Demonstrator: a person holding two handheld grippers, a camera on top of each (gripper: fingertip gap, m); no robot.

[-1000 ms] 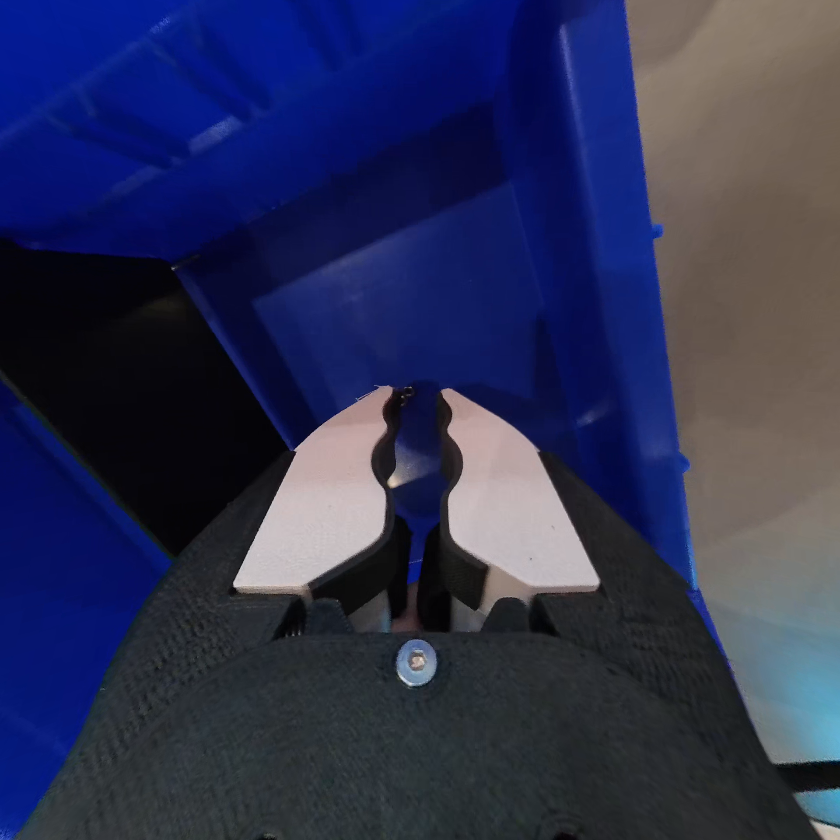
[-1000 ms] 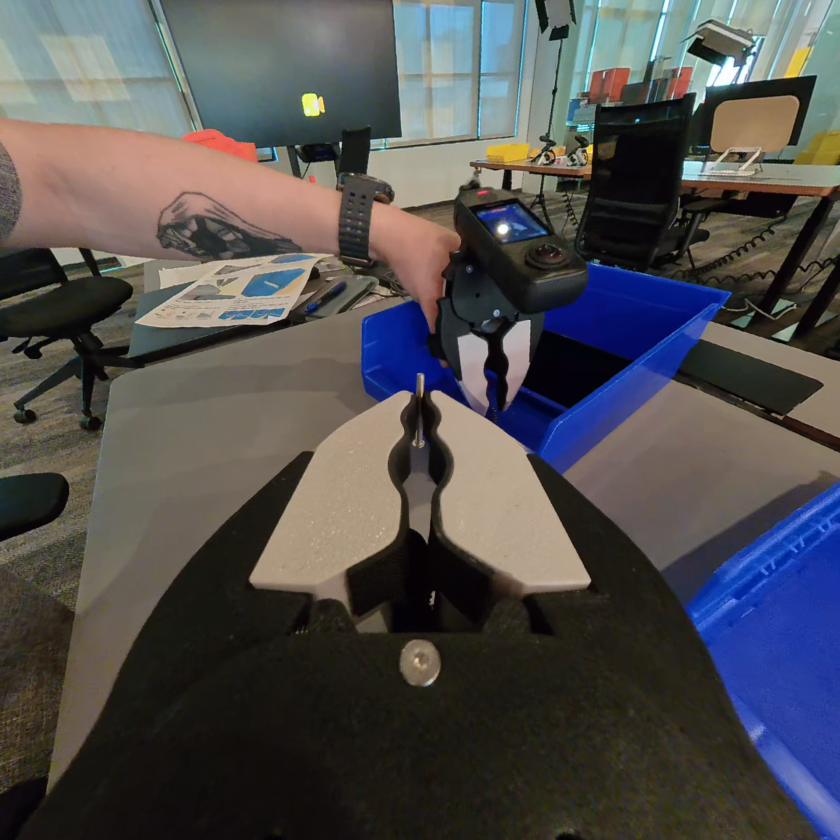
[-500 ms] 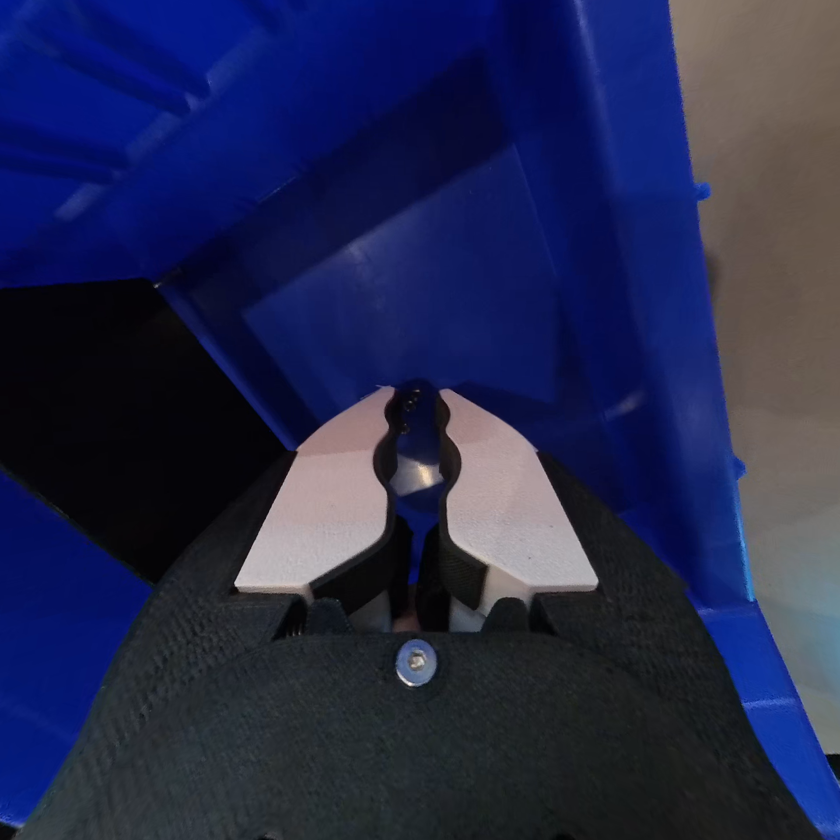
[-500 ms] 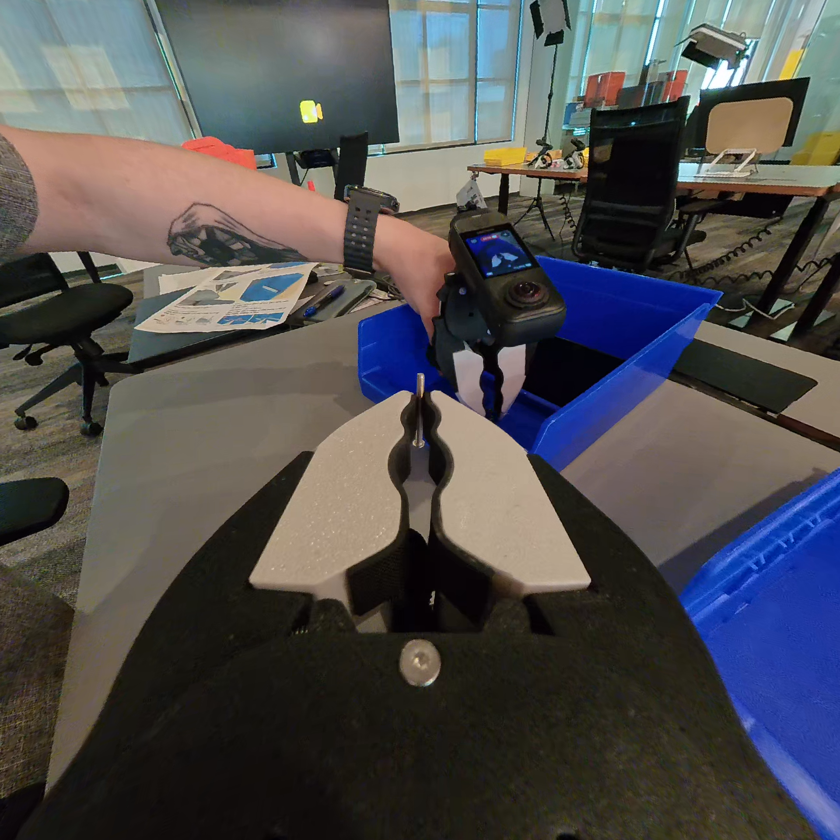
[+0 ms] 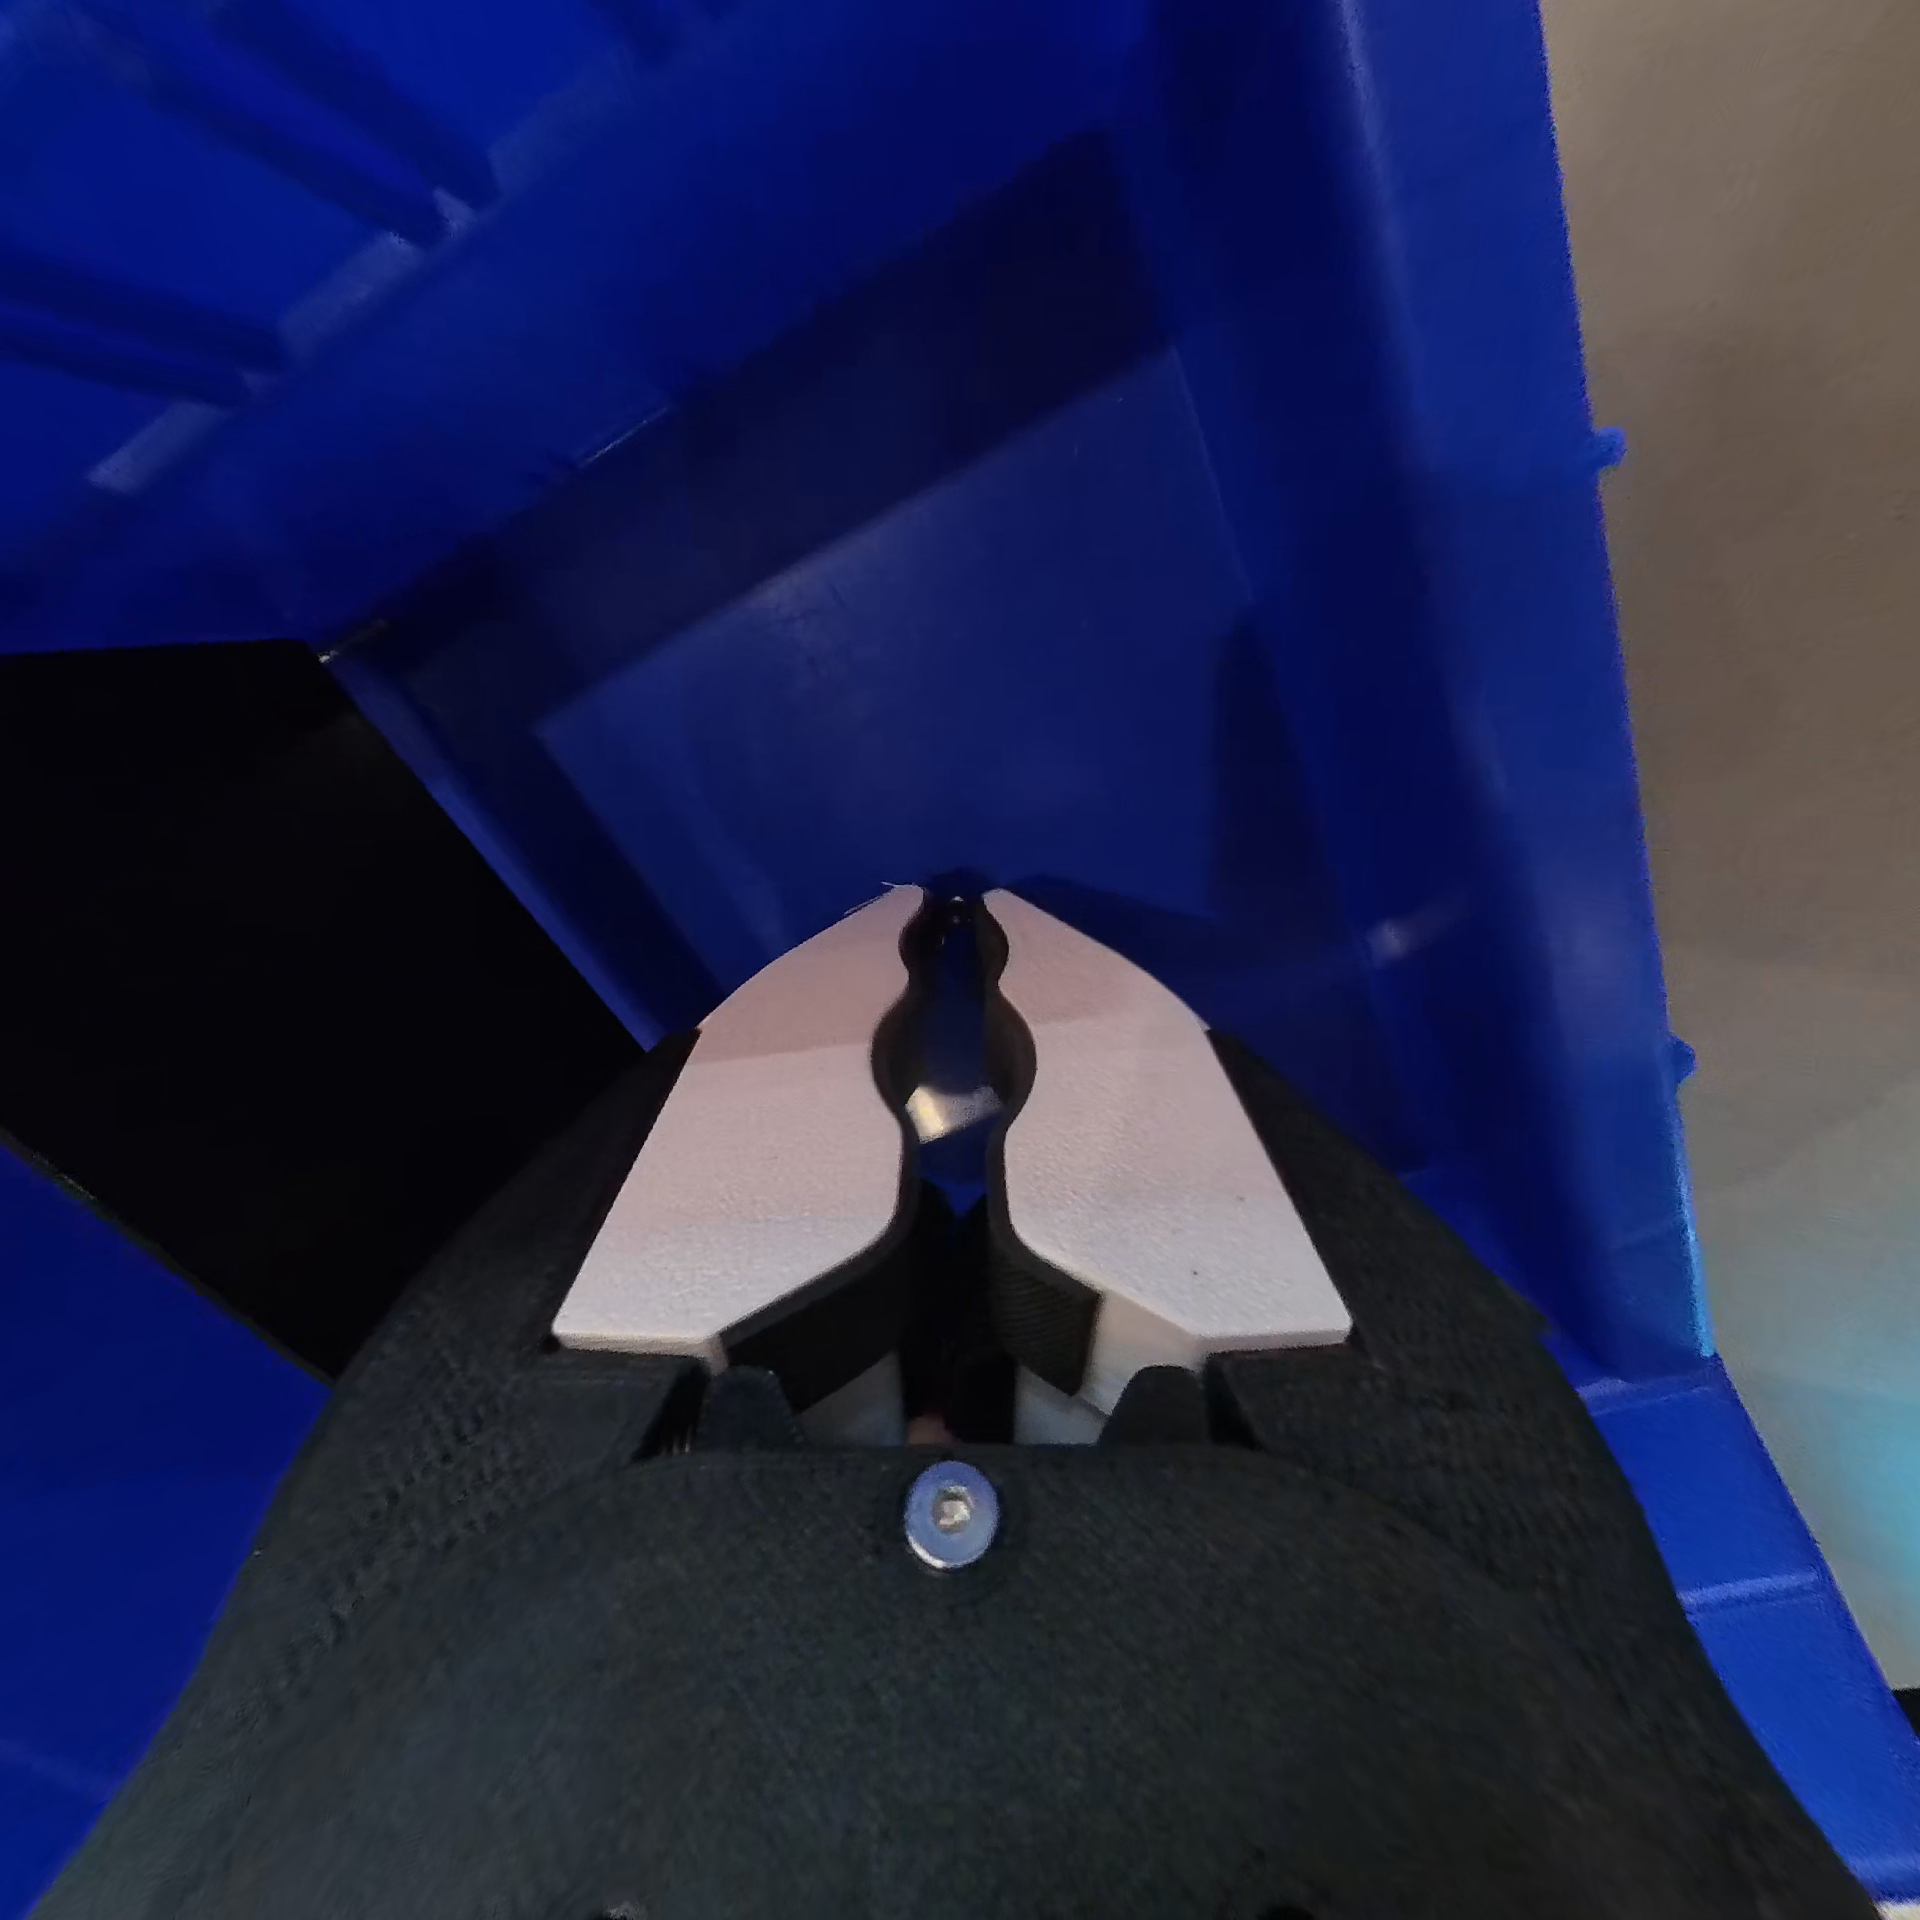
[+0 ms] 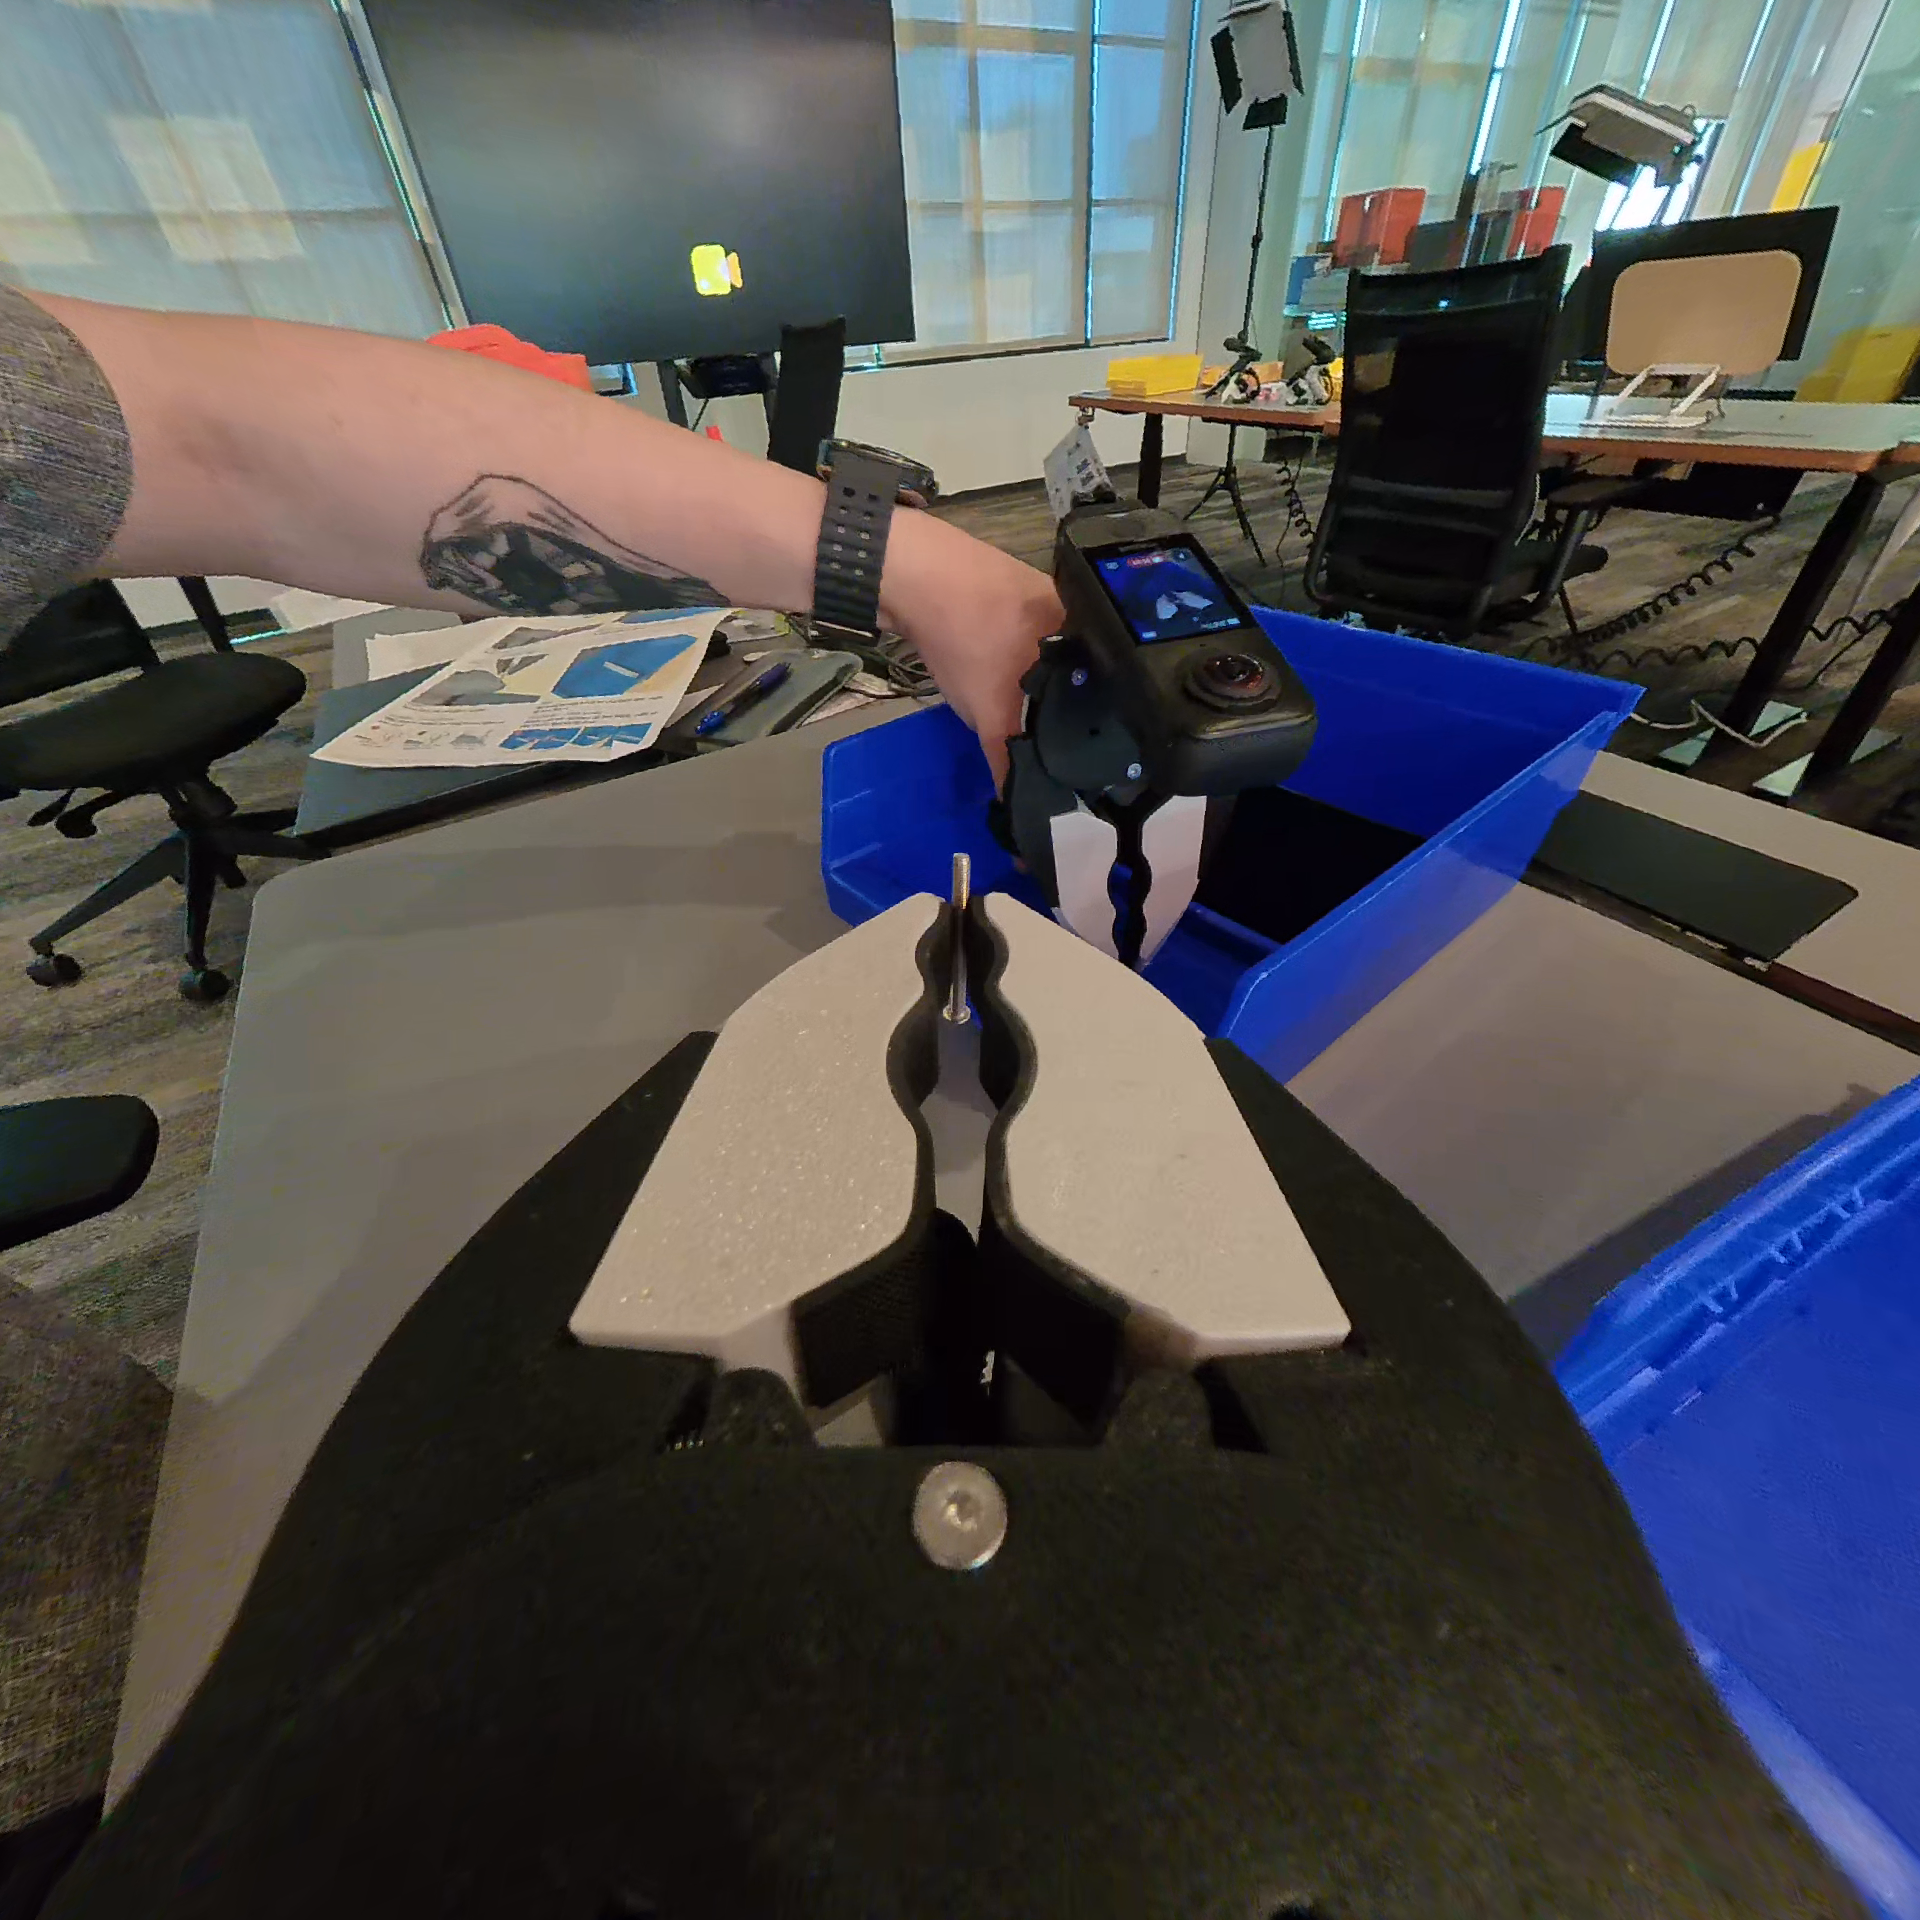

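Right wrist view: right gripper [image 6: 958,914] pinches slim metal pin [image 6: 958,940].

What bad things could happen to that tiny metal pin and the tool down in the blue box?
1. The right tool pinches the thin metal pin only at its tips, so the pin might slip out onto the grey table.
2. The left tool is shut on something small and dark, hard to identify; it might drop.
3. That tool sits deep in the blue bin, so it could bump the wall.
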